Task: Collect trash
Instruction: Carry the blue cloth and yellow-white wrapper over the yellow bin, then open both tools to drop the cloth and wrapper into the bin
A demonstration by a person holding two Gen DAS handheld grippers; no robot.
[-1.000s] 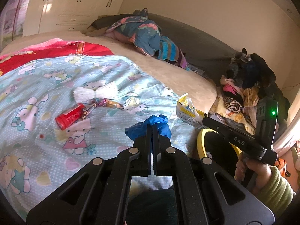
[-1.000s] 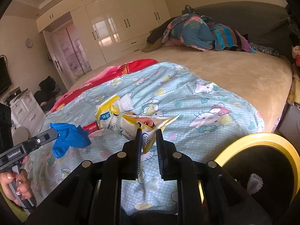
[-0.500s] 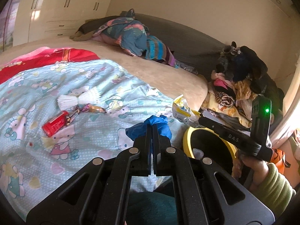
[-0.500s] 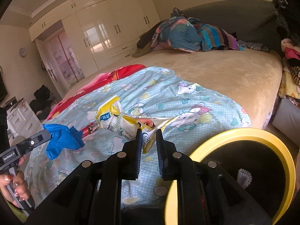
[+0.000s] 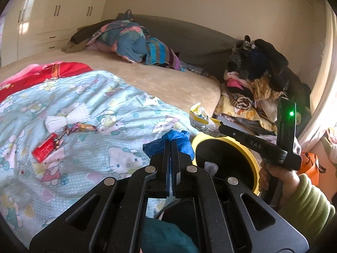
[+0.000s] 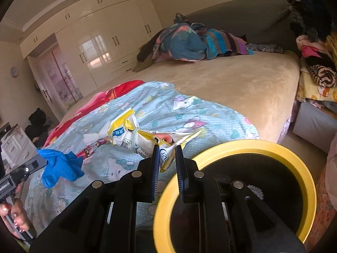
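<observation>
Yellow-and-white wrapper [image 6: 137,139] pinched by one corner in right gripper [image 6: 166,164], jaws nearly closed on it; long axis stretching away to the left, over the near edge of the bed [image 6: 231,88]. Blue glove [image 5: 168,143] clamped in fully closed left gripper [image 5: 170,147], bunched, no clear axis. Yellow-rimmed bin [image 6: 252,145] just right and below, beside the bed. Red can [image 5: 45,149], candy wrapper [image 5: 84,127] and white paper [image 5: 65,119] lying on the blanket [image 5: 105,105], far left.
</observation>
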